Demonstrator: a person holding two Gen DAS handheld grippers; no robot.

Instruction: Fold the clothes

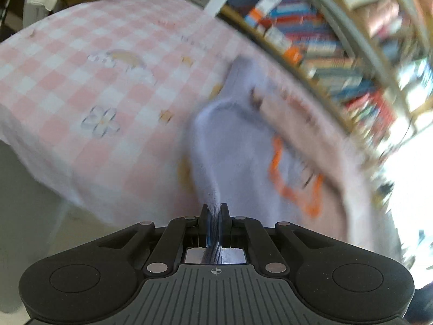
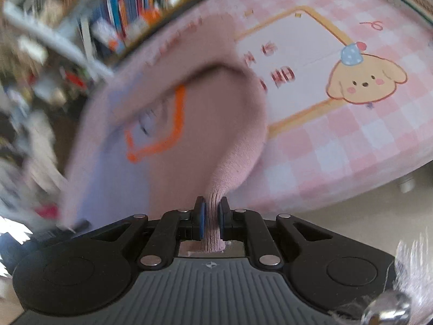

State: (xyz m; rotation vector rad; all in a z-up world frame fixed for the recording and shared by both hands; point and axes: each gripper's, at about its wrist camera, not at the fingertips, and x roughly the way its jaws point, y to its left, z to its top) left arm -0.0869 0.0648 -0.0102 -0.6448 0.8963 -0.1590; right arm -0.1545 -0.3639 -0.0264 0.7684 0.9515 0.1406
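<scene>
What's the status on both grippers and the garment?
Left gripper and right gripper both shut on pink garment. Garment lifted over checked bedspread. Nothing in the way.

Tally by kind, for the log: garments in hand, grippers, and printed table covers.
Garments: 1, a lilac-and-pink sweater with an orange outline print
Grippers: 2, the left gripper and right gripper, both clamped on the sweater
Table covers: 1, a pink checked tablecloth
Total: 4

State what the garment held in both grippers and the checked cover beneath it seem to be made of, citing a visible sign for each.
Garment: looks like soft knitted fabric, matte; fine ribs show where the right hand-held gripper pinches it. Checked cover: likely thin printed woven cloth, smooth and matte; flat cartoon print, draping edge.
</scene>
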